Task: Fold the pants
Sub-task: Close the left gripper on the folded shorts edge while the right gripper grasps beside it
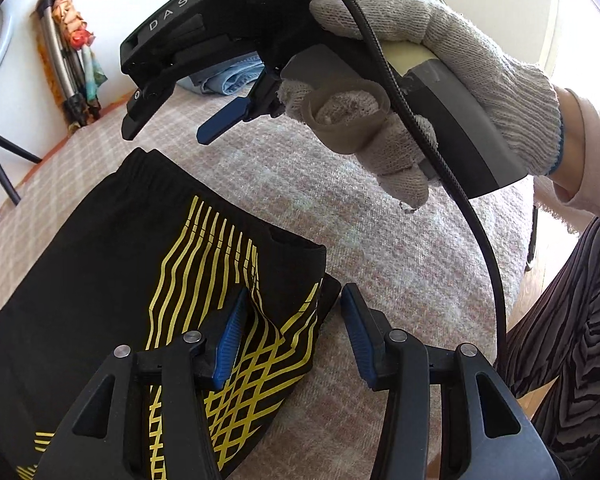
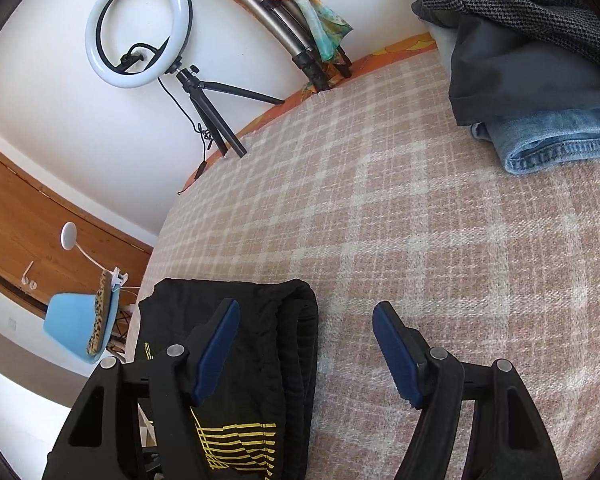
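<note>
Pants, black with yellow lines, folded flat on a pink checked blanket. Lying left of centre in the left wrist view, waistband at the far end, printed hem at the near end. Left claw spread wide, blue pads apart, holding nothing. Left pad poised over the printed near corner of the pants, right pad over bare blanket just beside the hem. Cannot tell whether the pads touch the cloth.

Right claw up at the far side in the same view, gripped by a hand in a grey knit glove, black cable trailing down past it. Hanging above the blanket, just beyond the waistband, clear of the cloth.

Over to the right wrist view: right claw also spread wide and empty. Left pad over the folded pants, ribbed waistband stacked along the fold's right edge; right pad over bare blanket. Pants at the near left here, at the blanket's left edge.

Far right: a pile of folded clothes, jeans at the bottom, grey and tweed layers on top. Far left, against the white wall: a ring light on a small tripod. Blue chair beyond the blanket's left edge.
</note>
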`<state>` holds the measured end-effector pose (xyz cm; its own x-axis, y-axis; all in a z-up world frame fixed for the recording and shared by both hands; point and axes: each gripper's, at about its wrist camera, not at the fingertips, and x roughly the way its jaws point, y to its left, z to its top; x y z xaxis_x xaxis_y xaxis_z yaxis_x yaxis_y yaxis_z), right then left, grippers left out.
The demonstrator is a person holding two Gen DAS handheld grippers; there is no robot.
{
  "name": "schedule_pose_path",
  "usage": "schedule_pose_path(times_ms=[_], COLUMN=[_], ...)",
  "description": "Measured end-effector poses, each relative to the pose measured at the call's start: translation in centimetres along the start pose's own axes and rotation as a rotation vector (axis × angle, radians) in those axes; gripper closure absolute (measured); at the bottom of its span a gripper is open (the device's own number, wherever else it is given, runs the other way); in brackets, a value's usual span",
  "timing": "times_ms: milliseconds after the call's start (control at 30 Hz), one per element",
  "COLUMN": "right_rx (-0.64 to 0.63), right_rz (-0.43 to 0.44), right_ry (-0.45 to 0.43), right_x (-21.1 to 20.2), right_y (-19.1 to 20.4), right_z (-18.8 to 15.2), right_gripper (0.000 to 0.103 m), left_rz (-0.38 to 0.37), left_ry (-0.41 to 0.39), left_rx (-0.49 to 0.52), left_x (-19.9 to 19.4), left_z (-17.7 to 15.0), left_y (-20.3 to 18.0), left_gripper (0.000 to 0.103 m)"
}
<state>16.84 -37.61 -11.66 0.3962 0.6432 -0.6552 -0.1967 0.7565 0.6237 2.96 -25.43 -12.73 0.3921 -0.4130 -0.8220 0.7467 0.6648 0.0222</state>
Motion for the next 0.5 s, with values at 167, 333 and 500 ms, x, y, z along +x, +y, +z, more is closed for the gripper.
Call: schedule_pose_path(times_ms=[167,333,500], right_rx=[-0.010,-0.046,-0.041], right_rz=[-0.006,-0.022,0.010], right_ry=[0.017,0.013,0.027], right_x=[1.0,1.7,2.8], right_y=[0.4,1.4,2.1], right_z=[-0.1,-0.3,-0.6], right_gripper=[0.033,0.033,0.044], left_rz=[-0.047,-0.107,-0.117], left_ry=[-0.042,-0.116,-0.160], left_rx=[-0.129,-0.265,-0.300], left_x=[-0.8,-2.5,-4.0], left_z=[0.2,-0.5,-0.6], left_y=[1.7,3.8,4.2], left_gripper=[0.089,0.094,0.094])
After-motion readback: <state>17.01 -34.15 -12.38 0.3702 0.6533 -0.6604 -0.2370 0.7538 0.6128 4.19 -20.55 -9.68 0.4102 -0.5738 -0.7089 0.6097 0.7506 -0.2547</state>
